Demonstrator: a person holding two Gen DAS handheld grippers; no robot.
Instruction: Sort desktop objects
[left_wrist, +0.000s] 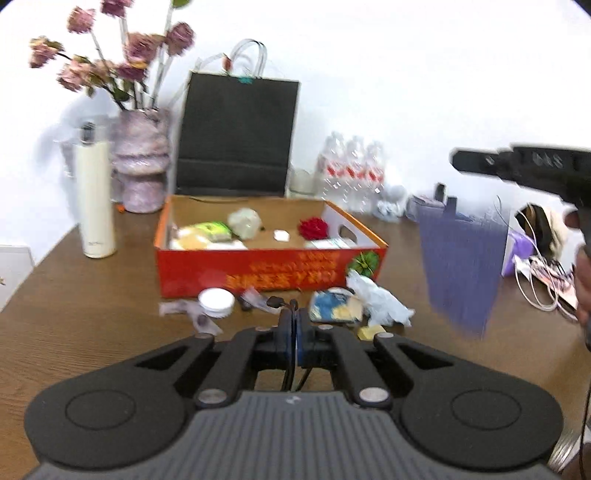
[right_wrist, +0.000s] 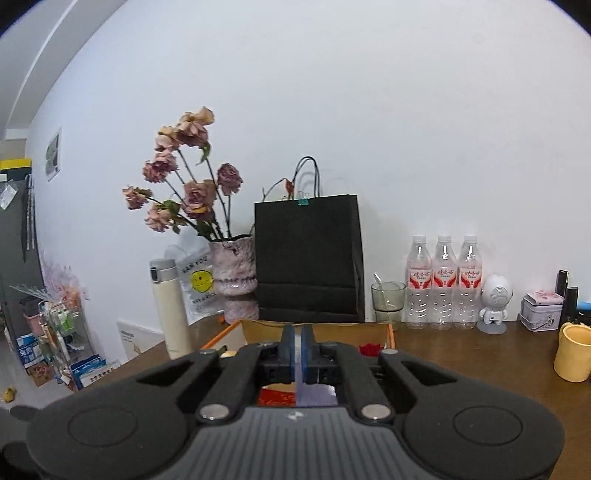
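Note:
My left gripper (left_wrist: 294, 317) is shut on a thin black cable (left_wrist: 275, 302), held above the wooden table (left_wrist: 92, 314); the cable's plug sticks out past the pads. Ahead stands an open red cardboard box (left_wrist: 269, 273) holding a red flower (left_wrist: 313, 228) and other small items. A white jar (left_wrist: 216, 301), a blue and yellow packet (left_wrist: 334, 306) and crumpled white plastic (left_wrist: 380, 302) lie in front of it. My right gripper (left_wrist: 456, 160), raised at the right, carries a hanging purple sheet (left_wrist: 461, 266). In the right wrist view that gripper (right_wrist: 297, 336) is shut on the purple sheet (right_wrist: 317, 395).
Along the wall stand a white thermos (left_wrist: 94, 195), a vase of dried roses (left_wrist: 142, 162), a black paper bag (left_wrist: 236, 136) and three water bottles (right_wrist: 443, 280). A glass (right_wrist: 388, 299), a white robot figure (right_wrist: 495, 302), a tin (right_wrist: 543, 308) and a yellow cup (right_wrist: 574, 354) sit to the right.

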